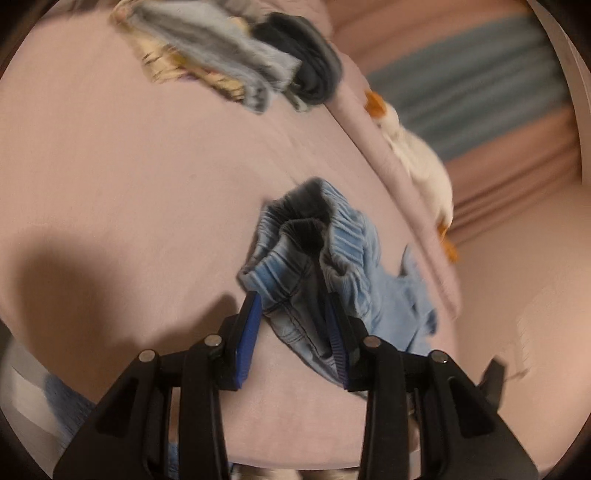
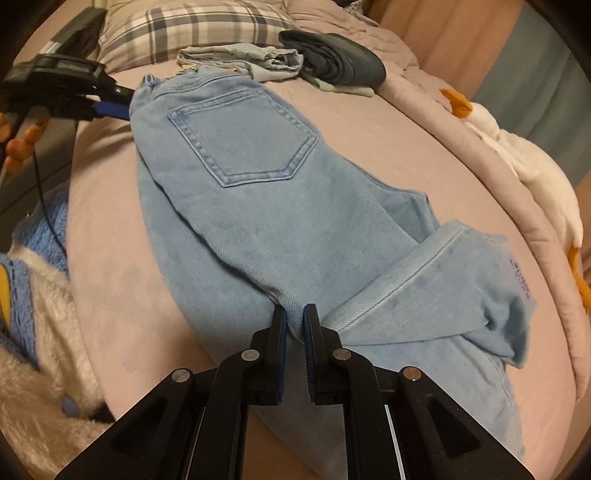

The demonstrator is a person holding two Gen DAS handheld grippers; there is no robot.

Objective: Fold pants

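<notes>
Light blue jeans lie lengthwise on the pink bed, back pocket up, legs folded over at the lower right. My right gripper is shut on a fold of the jeans at the leg. My left gripper is at the waistband, with its jaws apart and the bunched waistband between them. It also shows in the right wrist view, at the waistband's left corner.
A pile of folded clothes lies at the head of the bed beside a plaid pillow. A white plush goose lies along the right edge. A fluffy white and blue garment lies at the left.
</notes>
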